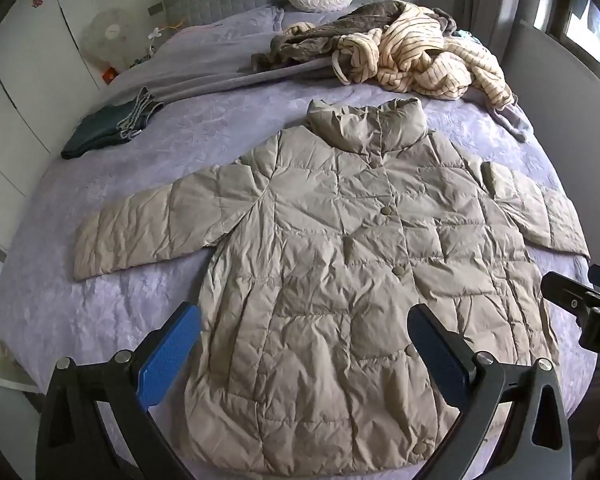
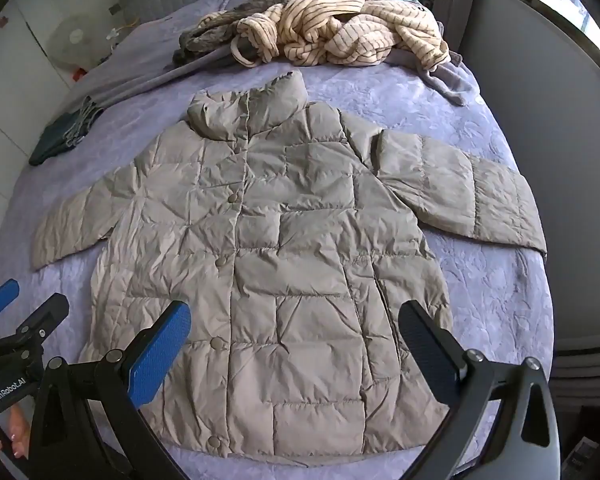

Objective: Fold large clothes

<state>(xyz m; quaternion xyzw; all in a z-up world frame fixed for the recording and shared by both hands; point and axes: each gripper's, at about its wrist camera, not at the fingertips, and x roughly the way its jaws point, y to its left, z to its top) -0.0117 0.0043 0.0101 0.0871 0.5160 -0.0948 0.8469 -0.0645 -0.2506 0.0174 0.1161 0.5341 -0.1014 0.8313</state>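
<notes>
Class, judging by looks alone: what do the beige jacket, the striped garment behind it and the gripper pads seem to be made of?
Beige jacket: probably thin nylon-like shell over padding; quilted squares, fine crinkles, slight sheen.
Striped garment: apparently soft fleece or plush; thick, matte, fuzzy rolls.
Gripper pads: likely blue rubber or textured plastic; fine dotted surface, on black frames.

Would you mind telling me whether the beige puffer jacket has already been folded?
No, the puffer jacket lies flat and buttoned on the bedspread, with both sleeves spread out to the sides.
</notes>
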